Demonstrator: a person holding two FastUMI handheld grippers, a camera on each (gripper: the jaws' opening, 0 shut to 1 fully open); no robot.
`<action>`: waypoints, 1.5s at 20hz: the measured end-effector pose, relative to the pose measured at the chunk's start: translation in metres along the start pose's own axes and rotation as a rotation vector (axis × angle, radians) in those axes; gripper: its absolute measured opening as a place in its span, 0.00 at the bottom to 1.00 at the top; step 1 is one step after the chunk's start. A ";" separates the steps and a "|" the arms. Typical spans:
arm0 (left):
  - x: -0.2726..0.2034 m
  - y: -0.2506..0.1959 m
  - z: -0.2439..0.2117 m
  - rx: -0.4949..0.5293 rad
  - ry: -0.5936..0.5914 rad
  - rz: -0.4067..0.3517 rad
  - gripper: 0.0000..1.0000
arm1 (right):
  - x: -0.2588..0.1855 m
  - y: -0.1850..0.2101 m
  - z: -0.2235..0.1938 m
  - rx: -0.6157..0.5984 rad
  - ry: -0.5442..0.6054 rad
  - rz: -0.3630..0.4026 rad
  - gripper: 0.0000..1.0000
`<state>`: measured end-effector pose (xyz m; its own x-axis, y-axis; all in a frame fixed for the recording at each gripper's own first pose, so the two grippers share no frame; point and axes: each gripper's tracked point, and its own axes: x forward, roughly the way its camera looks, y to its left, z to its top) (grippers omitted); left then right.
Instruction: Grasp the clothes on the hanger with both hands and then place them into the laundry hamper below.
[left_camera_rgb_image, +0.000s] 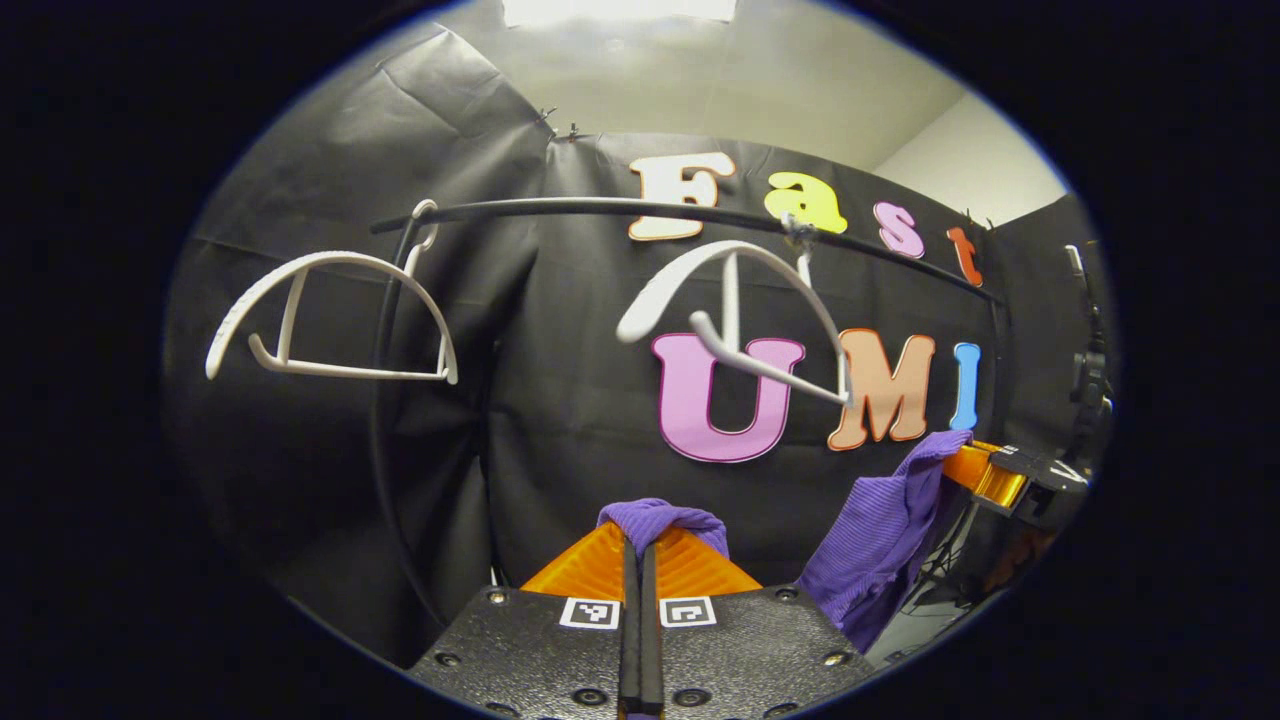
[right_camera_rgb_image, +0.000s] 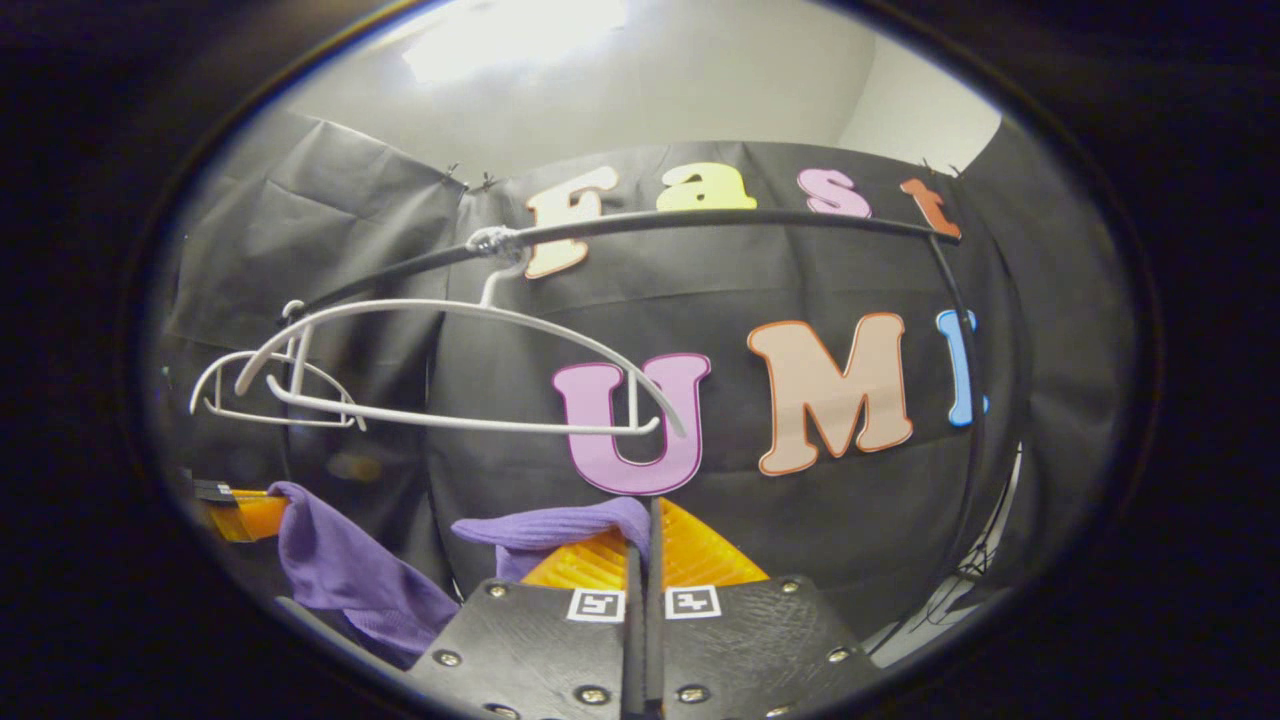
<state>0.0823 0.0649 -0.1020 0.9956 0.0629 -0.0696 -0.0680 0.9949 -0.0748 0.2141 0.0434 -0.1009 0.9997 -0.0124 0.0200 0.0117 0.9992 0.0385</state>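
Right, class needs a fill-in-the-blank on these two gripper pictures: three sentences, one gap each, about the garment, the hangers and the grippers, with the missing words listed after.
1. The garment held between the two grippers is ____ in colour.
2. The white hangers on the black rail carry ____ clothes.
3. The left gripper and the right gripper are each ____ on the cloth.

Missing words: purple; no; shut
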 end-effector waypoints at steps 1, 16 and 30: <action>-0.001 -0.006 0.003 0.000 -0.010 -0.010 0.01 | -0.006 0.004 0.006 -0.002 -0.013 0.006 0.01; 0.022 -0.086 -0.028 -0.025 -0.048 -0.162 0.01 | -0.030 0.003 -0.041 0.138 0.046 -0.036 0.00; 0.062 -0.126 -0.220 0.021 0.220 -0.231 0.01 | -0.036 -0.033 -0.239 0.213 0.408 -0.140 0.01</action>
<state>0.1381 -0.0741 -0.3162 0.9467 -0.1810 -0.2663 0.1616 0.9824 -0.0932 0.1824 0.0198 -0.3420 0.9157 -0.0879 -0.3921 0.1853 0.9582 0.2179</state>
